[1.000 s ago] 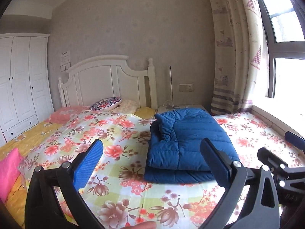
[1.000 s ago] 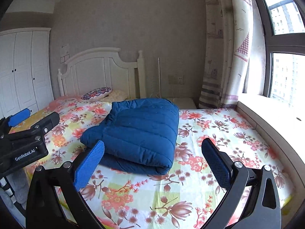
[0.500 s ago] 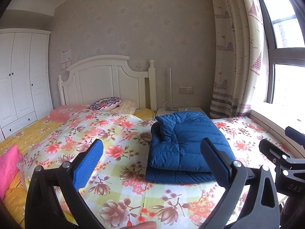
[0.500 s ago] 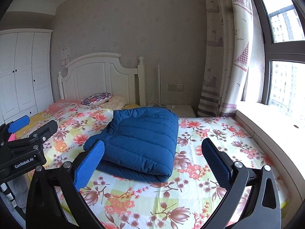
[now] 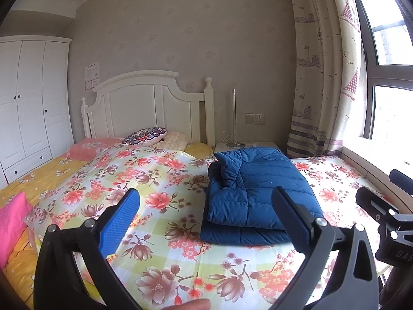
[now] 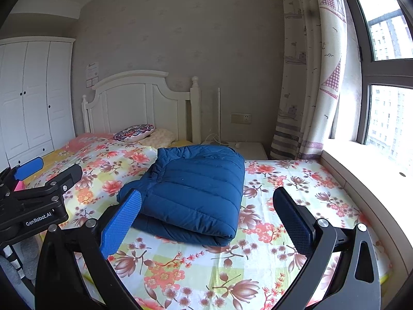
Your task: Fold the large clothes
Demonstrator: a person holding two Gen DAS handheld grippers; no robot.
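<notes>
A fingertip [image 5: 191,305] is seen only in the left wrist view. Both the left gripper [image 5: 206,206] and right gripper [image 6: 207,208] are held spread and empty, drawn back farther from the folded blue jacket [image 6: 191,193] than before.

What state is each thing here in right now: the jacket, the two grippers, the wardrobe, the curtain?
Blue jacket: folded, lying on the bed.
Left gripper: open, empty.
Right gripper: open, empty.
Wardrobe: doors shut.
Curtain: drawn aside, window uncovered.

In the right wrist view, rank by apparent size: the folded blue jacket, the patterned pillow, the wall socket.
1. Folded blue jacket, by far the largest, though it also lies nearest the camera.
2. Patterned pillow, farther back by the headboard.
3. Wall socket, smallest.
</notes>
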